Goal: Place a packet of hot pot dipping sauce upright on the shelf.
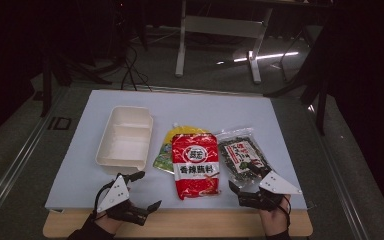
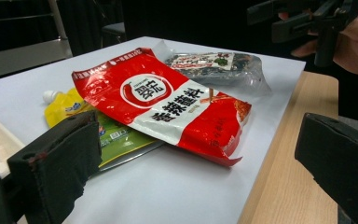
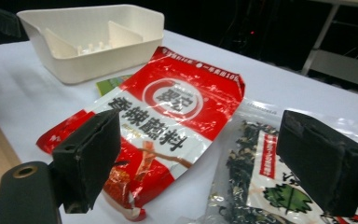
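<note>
Right gripper nearest the seaweed packet

The open right gripper hovers at the near end of the clear dried-seaweed packet, whose long axis runs away from it, just right of the glossy red seasoning pouch; the left gripper, also open, sits farther off.

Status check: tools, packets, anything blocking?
Left tool open, empty. Right tool open, near seaweed packet. Red packet overlaps yellow pouch. Tray untouched.
</note>
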